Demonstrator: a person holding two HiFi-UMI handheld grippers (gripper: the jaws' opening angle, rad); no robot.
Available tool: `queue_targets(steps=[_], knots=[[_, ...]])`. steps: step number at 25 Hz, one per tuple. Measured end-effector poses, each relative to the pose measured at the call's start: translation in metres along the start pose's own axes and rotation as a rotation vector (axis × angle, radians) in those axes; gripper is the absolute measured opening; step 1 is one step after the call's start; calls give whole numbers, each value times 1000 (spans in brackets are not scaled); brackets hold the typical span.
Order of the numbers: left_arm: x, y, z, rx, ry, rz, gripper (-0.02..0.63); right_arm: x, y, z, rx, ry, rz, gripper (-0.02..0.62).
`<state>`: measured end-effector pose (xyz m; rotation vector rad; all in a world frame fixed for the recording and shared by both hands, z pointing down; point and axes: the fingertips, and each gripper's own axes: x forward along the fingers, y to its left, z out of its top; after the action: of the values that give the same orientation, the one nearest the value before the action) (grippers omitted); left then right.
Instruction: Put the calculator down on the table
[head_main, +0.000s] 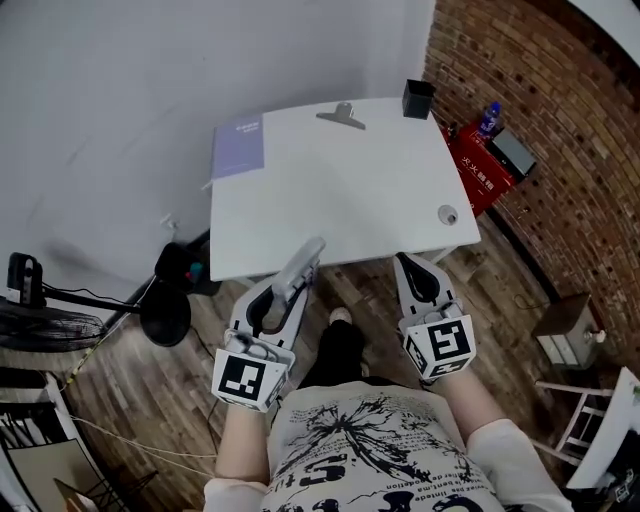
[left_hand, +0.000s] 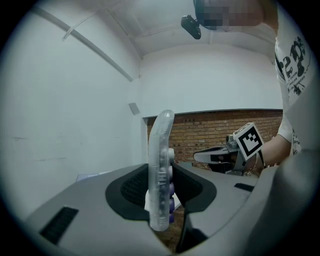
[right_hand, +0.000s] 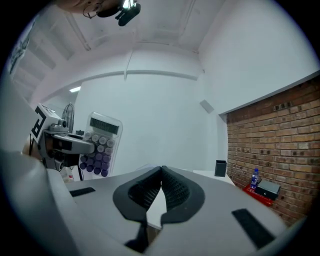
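Observation:
The calculator (head_main: 300, 268), clear plastic with purple keys, is clamped by its lower end between the pads of my left gripper (head_main: 290, 285), which is shut on it. It sticks out over the near edge of the white table (head_main: 340, 190), above the floor. In the left gripper view the calculator (left_hand: 161, 170) stands edge-on and upright between the jaws of that gripper (left_hand: 162, 200). My right gripper (head_main: 410, 265) hovers at the table's near edge, shut with nothing in it, its pads meeting (right_hand: 161, 175). From the right gripper view the calculator (right_hand: 100, 145) shows its keys and display.
On the table lie a lilac notebook (head_main: 239, 146) at the far left, a metal clip (head_main: 341, 116), a black pen holder (head_main: 418, 98) and a small round thing (head_main: 448, 214). A red box (head_main: 482, 160) and bottle (head_main: 489, 118) stand by the brick wall. A fan (head_main: 40, 320) stands on the floor at left.

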<state>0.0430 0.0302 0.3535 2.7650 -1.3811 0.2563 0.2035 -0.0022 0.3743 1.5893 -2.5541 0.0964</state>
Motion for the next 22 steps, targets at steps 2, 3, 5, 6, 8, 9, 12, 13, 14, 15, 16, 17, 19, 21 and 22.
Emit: queue_targets(steps=[2, 3, 5, 6, 8, 9, 12, 13, 14, 15, 16, 17, 19, 21, 22], knots=[[19, 10, -4, -19, 3, 9, 138, 16, -11, -2, -4, 4, 8, 14], [30, 15, -6, -28, 5, 14, 138, 25, -18, -2, -9, 6, 12, 14], [54, 28, -9, -40, 8, 16, 138, 46, -31, -2, -20, 12, 15, 14], [67, 35, -10, -43, 11, 15, 138, 58, -38, -1, -24, 15, 17, 14], [95, 52, -14, -50, 19, 10, 138, 86, -51, -3, -32, 25, 23, 14], [109, 61, -17, -56, 25, 6, 138, 101, -58, -5, -35, 32, 25, 14], [152, 88, -25, -73, 51, -6, 138, 150, -76, -11, -35, 61, 30, 14], [165, 97, -28, -77, 64, -10, 138, 165, -81, -14, -32, 72, 37, 14], [178, 105, -30, -82, 76, -14, 138, 180, -85, -17, -31, 82, 44, 14], [190, 113, -34, -89, 88, -16, 138, 194, -90, -20, -32, 92, 51, 14], [202, 122, -37, -96, 100, -19, 138, 208, -95, -23, -32, 101, 57, 14], [214, 130, -41, -102, 111, -20, 138, 221, -100, -26, -30, 110, 62, 14], [237, 146, -51, -115, 135, -23, 138, 247, -110, -33, -23, 127, 69, 15], [256, 159, -63, -139, 164, -26, 138, 270, -118, -41, -13, 146, 76, 14], [264, 164, -71, -155, 181, -29, 138, 280, -121, -45, -6, 156, 81, 14]])
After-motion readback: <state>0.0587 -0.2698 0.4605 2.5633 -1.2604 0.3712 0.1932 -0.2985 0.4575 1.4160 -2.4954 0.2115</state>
